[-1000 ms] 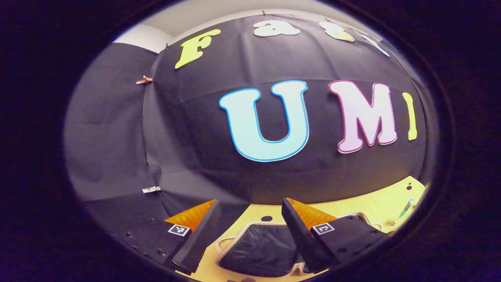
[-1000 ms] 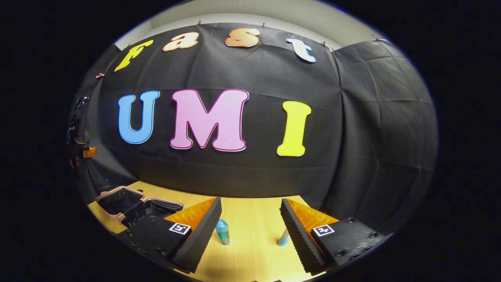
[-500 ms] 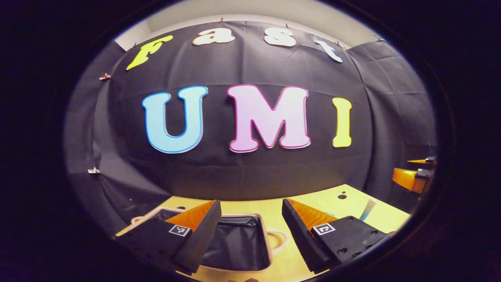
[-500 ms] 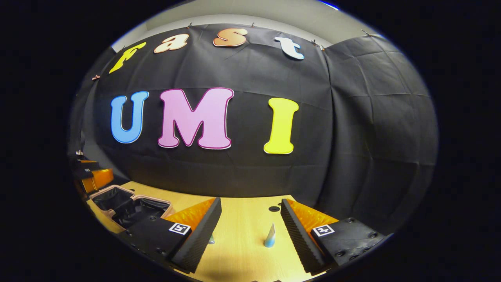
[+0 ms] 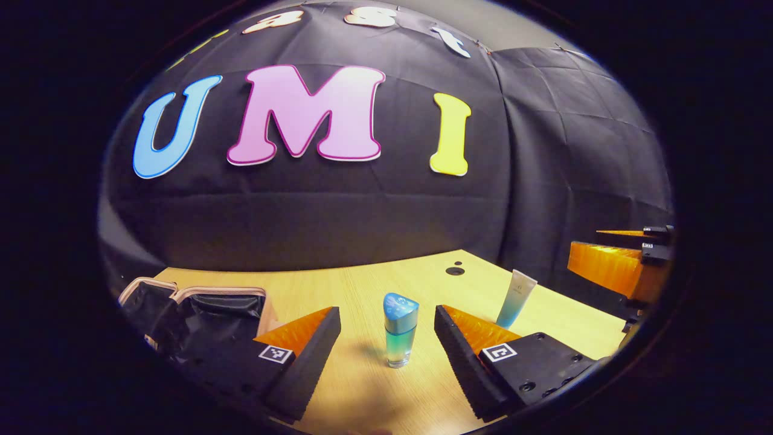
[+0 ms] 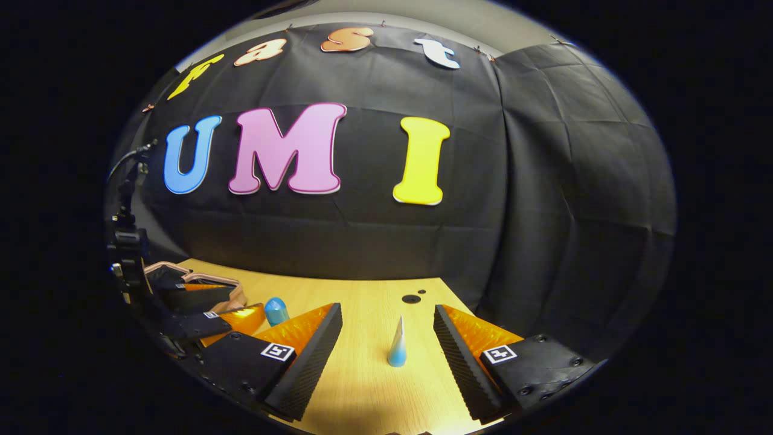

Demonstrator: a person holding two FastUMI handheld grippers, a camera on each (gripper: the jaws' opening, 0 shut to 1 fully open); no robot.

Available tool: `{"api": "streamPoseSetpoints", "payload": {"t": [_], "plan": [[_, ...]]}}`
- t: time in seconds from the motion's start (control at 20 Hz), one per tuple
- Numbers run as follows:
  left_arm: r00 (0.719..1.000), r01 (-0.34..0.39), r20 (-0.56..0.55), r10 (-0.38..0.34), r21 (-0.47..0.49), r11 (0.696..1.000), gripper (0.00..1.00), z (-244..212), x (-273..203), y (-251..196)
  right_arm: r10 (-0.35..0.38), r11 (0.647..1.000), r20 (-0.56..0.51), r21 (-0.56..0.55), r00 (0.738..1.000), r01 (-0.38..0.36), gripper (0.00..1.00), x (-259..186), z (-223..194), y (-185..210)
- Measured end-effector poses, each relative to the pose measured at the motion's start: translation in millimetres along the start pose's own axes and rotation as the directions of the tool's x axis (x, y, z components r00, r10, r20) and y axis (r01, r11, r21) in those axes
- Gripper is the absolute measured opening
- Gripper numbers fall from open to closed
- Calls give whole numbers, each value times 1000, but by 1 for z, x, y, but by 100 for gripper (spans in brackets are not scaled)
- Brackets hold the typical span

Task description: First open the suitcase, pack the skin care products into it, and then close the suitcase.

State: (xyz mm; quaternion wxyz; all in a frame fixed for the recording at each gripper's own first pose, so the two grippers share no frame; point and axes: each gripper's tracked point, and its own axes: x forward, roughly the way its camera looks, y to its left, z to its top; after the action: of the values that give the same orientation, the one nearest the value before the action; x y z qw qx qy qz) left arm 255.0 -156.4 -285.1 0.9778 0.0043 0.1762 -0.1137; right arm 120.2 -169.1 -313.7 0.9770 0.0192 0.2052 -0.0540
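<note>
The open suitcase [image 5: 205, 305], pink-rimmed with a black lining, lies at the left of the wooden table [image 5: 374, 281]. A blue-green bottle [image 5: 400, 332] stands upright just ahead of my left gripper [image 5: 386, 314], which is open and in line with it, not touching. A pale blue tube [image 5: 515, 299] stands on its cap farther right. In the right gripper view the tube [image 6: 397, 345] stands ahead between the fingers of my open right gripper [image 6: 386, 311]. The bottle's cap [image 6: 276, 310] peeks out behind the left finger, with the left gripper [image 6: 211, 323] and suitcase [image 6: 193, 284] beyond.
The right gripper [image 5: 616, 266] shows at the right edge of the left gripper view, above the table's corner. A cable hole [image 5: 455, 270] [image 6: 411, 298] sits near the table's back edge. Black cloth walls close in behind and to the right.
My left gripper has swung right, away from the suitcase, and now faces the bottle. The right gripper has shifted so the tube sits centred between its fingers. Both stayed open.
</note>
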Motion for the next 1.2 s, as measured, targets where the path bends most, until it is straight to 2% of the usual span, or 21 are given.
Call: {"api": "streamPoseSetpoints", "payload": {"t": [0.15, 0.35, 0.5, 0.55, 0.65, 0.7, 0.75, 0.8, 0.85, 1.0, 1.2], "plan": [[998, -19, -57, 19, 9, 1000, 98, -27, 34, -5, -12, 998, -28, -68, 1000, 10, 97, 16, -23, -7], [993, -31, -114, 31, -6, 999, 98, -54, 69, -12, -5, 1000, -71, -12, 997, 5, 97, 40, -44, -4], [983, -36, -181, 33, -15, 999, 93, -74, 86, -14, -8, 1000, -104, -21, 995, 6, 97, 58, -66, -5], [981, -45, -188, 41, -22, 999, 91, -73, 89, -13, -8, 1000, -121, -25, 993, 5, 97, 64, -73, -7], [985, -49, -165, 41, -46, 998, 80, -70, 97, -14, -7, 1000, -127, -23, 992, 5, 97, 74, -79, -10], [984, -55, -175, 46, -46, 997, 70, -69, 95, -13, -4, 1000, -126, -20, 992, 2, 97, 79, -81, -9], [982, -66, -180, 58, -39, 997, 65, -70, 98, -8, 0, 1000, -126, -21, 992, -2, 97, 83, -83, -8], [983, -55, -178, 46, -44, 998, 53, -69, 96, -9, 2, 1000, -126, -25, 992, -6, 97, 88, -86, -5], [983, -51, -180, 42, -45, 998, 49, -70, 97, -10, 4, 1000, -130, -26, 991, -7, 97, 93, -90, -4], [983, -34, -181, 26, -45, 998, 49, -69, 98, -12, -2, 1000, -147, 1, 989, 2, 97, 107, -101, -5], [983, -27, -180, 19, -41, 999, 49, -69, 97, -12, -3, 1000, -160, -25, 987, -1, 97, 130, -115, -2]]}}
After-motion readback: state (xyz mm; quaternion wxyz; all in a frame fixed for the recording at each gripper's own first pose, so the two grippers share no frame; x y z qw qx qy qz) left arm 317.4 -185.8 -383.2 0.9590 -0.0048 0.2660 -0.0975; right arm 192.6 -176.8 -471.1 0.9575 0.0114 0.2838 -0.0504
